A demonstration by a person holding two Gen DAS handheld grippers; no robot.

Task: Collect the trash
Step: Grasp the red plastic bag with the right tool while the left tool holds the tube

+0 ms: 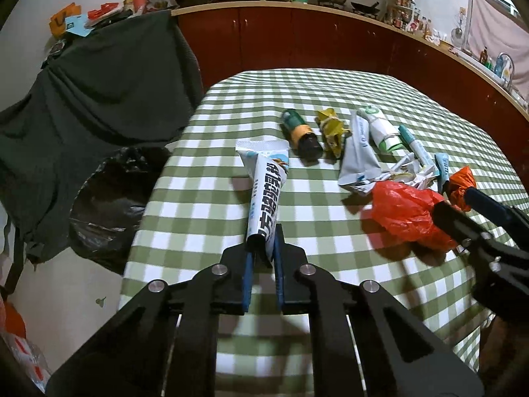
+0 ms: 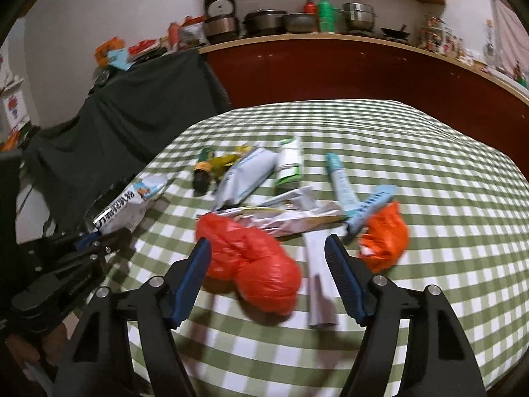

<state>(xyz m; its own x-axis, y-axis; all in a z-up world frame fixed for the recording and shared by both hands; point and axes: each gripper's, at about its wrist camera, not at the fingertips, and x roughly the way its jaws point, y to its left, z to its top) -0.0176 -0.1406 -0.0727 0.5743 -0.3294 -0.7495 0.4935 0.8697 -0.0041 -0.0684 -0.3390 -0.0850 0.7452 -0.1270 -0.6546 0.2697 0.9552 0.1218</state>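
Observation:
On the green-checked table point(image 1: 297, 92) my left gripper point(image 1: 264, 241) is shut on the cap end of a white printed tube point(image 1: 267, 182), which points away from me. The same tube point(image 2: 129, 205) shows at the left of the right wrist view, in the left gripper point(image 2: 99, 238). My right gripper point(image 2: 267, 243) stands open astride a crumpled red plastic bag point(image 2: 254, 264). The left pad is close to the bag and the right pad is apart from it. A grey folded strip point(image 2: 319, 281) also lies between the fingers. From the left wrist view the right gripper point(image 1: 454, 201) sits over the red bag point(image 1: 406, 215).
More trash lies behind: a dark bottle point(image 1: 301, 134), a yellow wrapper point(image 1: 332, 129), a white pouch point(image 1: 358, 155), a green-white tube point(image 1: 382, 129) and an orange bag point(image 2: 385, 241). A black bin bag point(image 1: 109, 205) hangs open off the table's left edge, beside a dark cloth-covered chair point(image 1: 99, 82).

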